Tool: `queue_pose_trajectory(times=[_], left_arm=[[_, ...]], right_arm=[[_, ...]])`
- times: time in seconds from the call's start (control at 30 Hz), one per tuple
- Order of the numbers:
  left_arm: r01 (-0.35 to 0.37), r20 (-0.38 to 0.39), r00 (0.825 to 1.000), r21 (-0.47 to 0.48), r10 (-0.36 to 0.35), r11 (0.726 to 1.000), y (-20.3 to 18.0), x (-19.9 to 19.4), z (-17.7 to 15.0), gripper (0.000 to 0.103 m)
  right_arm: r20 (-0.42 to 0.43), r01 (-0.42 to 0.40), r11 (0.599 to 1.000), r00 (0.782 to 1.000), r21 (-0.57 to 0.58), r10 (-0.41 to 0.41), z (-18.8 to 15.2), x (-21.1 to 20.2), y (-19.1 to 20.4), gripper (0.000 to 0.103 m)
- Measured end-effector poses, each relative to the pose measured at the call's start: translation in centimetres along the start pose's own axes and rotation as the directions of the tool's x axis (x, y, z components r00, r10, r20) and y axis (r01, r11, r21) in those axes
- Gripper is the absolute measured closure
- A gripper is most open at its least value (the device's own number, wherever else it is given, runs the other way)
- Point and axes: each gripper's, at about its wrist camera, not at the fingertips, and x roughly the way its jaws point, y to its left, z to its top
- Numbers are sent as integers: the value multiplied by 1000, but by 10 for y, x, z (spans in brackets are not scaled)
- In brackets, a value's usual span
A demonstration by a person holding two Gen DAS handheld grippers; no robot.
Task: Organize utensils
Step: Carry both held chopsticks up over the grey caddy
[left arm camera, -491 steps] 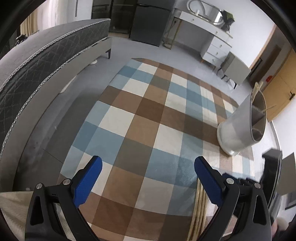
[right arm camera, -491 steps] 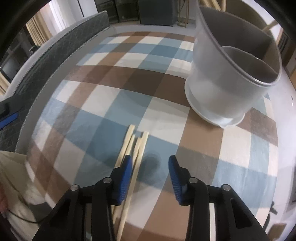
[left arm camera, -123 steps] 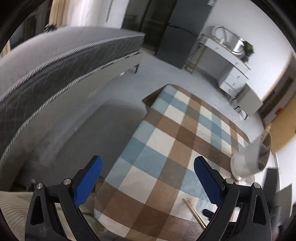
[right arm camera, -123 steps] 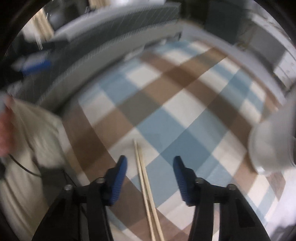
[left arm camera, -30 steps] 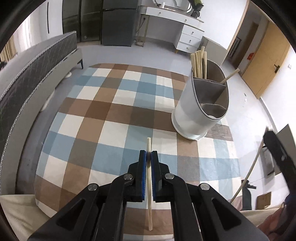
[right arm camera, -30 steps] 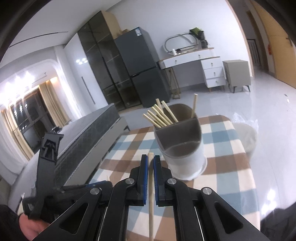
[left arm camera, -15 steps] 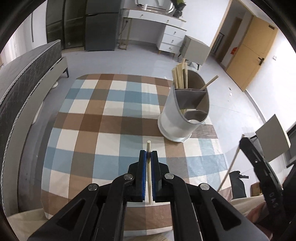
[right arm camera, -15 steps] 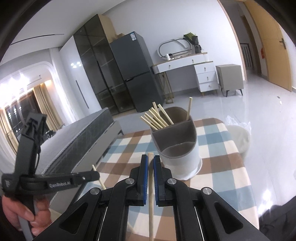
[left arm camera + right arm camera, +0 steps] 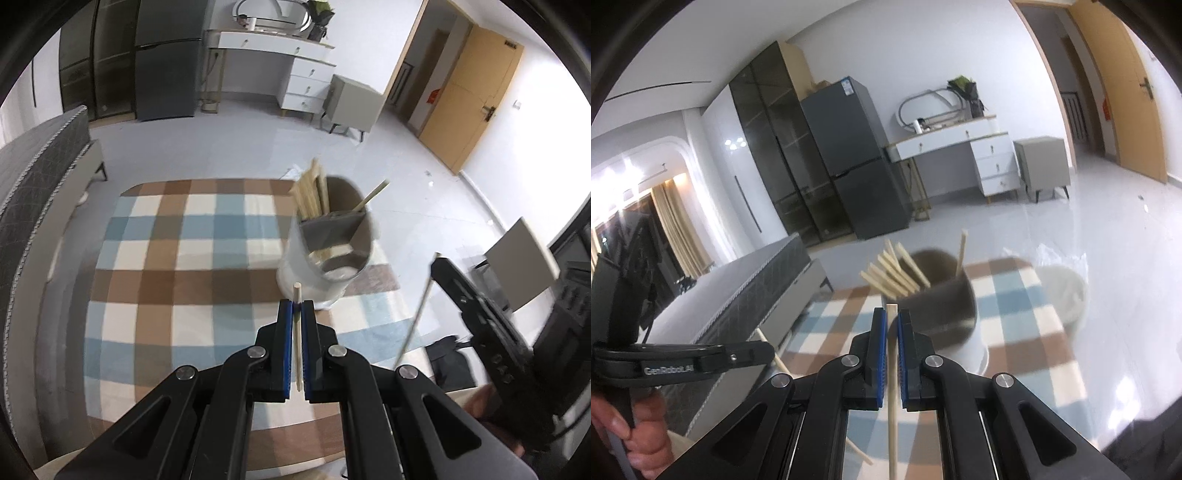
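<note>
My left gripper [image 9: 296, 306] is shut on a wooden chopstick [image 9: 296, 295] whose tip pokes out past the pads, held above the table just short of the utensil holder [image 9: 328, 254]. My right gripper [image 9: 892, 314] is shut on another chopstick [image 9: 892, 369], raised and pointing at the holder [image 9: 942, 306]. The grey and white holder has divided compartments; several chopsticks [image 9: 312, 195] stand in its far compartment and one leans at the right. The right gripper with its chopstick also shows in the left wrist view [image 9: 436, 266]. The left gripper also shows in the right wrist view [image 9: 768, 349].
The table carries a blue, brown and white checked cloth [image 9: 192, 258]. A grey bed [image 9: 33, 173] lies along the left. A fridge [image 9: 849, 162], a white dresser [image 9: 273, 70], a grey cabinet [image 9: 352, 107] and a wooden door [image 9: 472, 99] stand beyond.
Both grippers, each holding a chopstick, have risen and moved closer to the holder. The holder looks blurred now. Seconds earlier both grippers were open and chopsticks lay on the cloth.
</note>
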Motion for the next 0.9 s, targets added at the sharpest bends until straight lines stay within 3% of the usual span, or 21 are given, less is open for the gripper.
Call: queue_pose_trajectory(times=[0.4, 0.6, 0.8, 0.9], left_arm=[[121, 93, 989, -49, -116, 991, -7, -26, 74, 103], [151, 155, 978, -71, -139, 986, -3, -23, 114, 103], [173, 199, 967, -52, -160, 984, -2, -1, 142, 103], [148, 198, 971, -44, -137, 988, 1, 18, 151, 103]], right_arm=[[138, 15, 986, 990, -166, 9, 102, 22, 5, 98], [201, 0, 974, 979, -227, 47, 145, 45, 15, 98], [248, 21, 967, 968, -255, 44, 161, 79, 15, 98], [253, 43, 976, 967, -214, 13, 155, 97, 4, 98]])
